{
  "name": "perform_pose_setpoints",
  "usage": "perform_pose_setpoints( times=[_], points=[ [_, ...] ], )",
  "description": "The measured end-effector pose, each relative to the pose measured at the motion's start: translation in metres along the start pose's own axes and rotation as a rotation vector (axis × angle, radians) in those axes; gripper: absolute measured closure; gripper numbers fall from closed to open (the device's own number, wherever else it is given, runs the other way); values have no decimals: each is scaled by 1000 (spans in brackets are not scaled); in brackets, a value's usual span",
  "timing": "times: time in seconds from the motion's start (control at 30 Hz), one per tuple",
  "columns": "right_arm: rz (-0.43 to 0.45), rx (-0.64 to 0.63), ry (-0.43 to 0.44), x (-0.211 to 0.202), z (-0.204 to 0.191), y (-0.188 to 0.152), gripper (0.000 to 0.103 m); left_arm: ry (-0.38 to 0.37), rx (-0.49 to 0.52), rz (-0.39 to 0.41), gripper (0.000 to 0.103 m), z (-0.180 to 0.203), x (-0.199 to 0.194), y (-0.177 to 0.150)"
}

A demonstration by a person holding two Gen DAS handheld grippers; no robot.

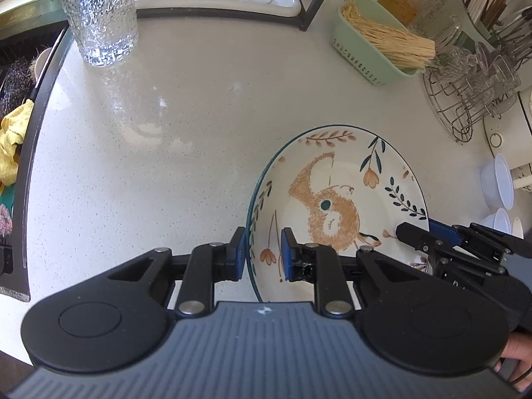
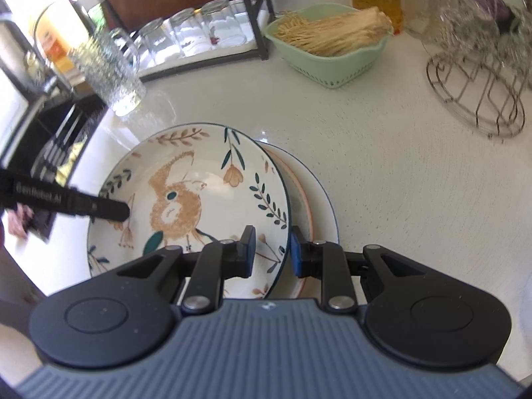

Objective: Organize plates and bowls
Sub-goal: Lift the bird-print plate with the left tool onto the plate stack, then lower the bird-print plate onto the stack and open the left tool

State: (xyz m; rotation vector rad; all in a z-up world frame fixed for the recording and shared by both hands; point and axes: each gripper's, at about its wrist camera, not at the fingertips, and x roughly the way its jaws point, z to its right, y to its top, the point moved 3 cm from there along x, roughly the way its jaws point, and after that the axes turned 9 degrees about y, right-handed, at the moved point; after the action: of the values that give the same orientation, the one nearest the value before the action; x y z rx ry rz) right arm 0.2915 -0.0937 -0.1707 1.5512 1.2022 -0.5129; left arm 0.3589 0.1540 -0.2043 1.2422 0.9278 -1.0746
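Observation:
A deep plate painted with a squirrel and leaves [image 1: 335, 199] [image 2: 189, 199] is held between both grippers above the counter. My left gripper [image 1: 264, 254] straddles its left rim, one finger outside and one inside, with a gap between the pads. My right gripper [image 2: 271, 251] straddles its right rim the same way; it also shows in the left wrist view [image 1: 429, 232]. Under the squirrel plate, in the right wrist view, lies a plate with an orange inner ring [image 2: 304, 206] on a plate with a blue rim [image 2: 324, 199].
A textured glass [image 1: 99, 13] stands far left by the sink edge [image 1: 36, 126]. A green basket of noodles [image 1: 375, 43], a wire rack with glassware [image 1: 472, 86] and white bowls [image 1: 498, 186] stand to the right. A shelf of upturned glasses [image 2: 189, 33] is at the back.

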Motion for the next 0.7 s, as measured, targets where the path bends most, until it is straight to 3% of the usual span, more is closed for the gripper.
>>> perform_pose_setpoints(
  times=[0.17, 0.37, 0.47, 0.6, 0.7],
  points=[
    [-17, -91, -39, -2, -9, -3, 77, 11, -13, -9, 79, 1, 1, 1],
    [-5, -108, -25, -8, -7, -6, 78, -6, -74, 5, 79, -4, 1, 2],
    [16, -74, 12, -11, -2, -7, 78, -18, -112, -1, 80, -6, 4, 2],
    [50, 63, 112, -16, 18, -10, 79, -11, -134, 6, 83, -5, 6, 3],
    [58, 48, 110, -19, 15, -12, 78, -2, -156, 11, 85, -5, 9, 3]
  ],
)
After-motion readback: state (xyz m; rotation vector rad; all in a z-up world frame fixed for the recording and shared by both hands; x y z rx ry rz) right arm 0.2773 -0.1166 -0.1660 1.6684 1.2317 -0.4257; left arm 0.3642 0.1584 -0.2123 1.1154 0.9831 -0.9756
